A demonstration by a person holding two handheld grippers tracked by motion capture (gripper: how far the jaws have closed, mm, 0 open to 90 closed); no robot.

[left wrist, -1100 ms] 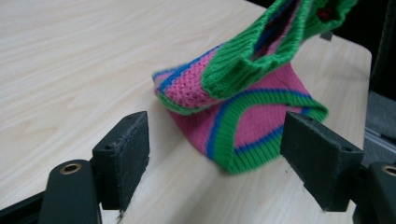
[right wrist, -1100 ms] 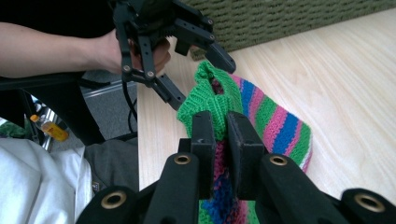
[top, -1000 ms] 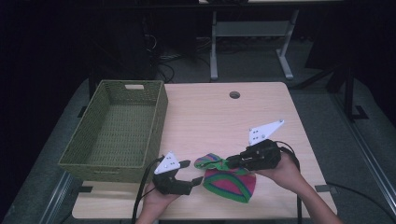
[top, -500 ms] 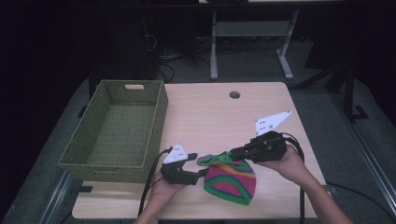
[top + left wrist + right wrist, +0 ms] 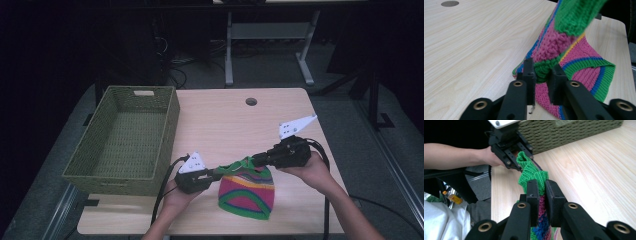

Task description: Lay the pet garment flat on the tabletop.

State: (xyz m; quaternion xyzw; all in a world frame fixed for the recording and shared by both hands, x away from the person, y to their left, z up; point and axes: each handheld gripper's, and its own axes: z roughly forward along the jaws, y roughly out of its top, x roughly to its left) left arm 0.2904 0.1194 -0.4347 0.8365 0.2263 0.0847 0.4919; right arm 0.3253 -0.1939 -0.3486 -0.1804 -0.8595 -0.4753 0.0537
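Observation:
A knitted hat (image 5: 247,192) with pink, green, blue and yellow stripes lies near the table's front edge. Its green rim is lifted and stretched between the two grippers. My left gripper (image 5: 220,172) has just been closing and now pinches the rim's left end. In the left gripper view the pads (image 5: 530,72) squeeze the green band of the hat (image 5: 584,72). My right gripper (image 5: 255,160) is shut on the rim's right end. In the right gripper view its jaws (image 5: 541,187) clamp the green knit (image 5: 531,173), and the left gripper (image 5: 517,161) shows beyond.
An olive woven basket (image 5: 172,125) stands on the left of the wooden table (image 5: 235,125), its wall (image 5: 564,132) close behind the left hand. A round cable hole (image 5: 251,101) is at the table's far edge. A desk frame stands behind the table.
The left gripper's jaws closed on the hat's rim. The right gripper drew away to the right, and the rim now stretches between the two.

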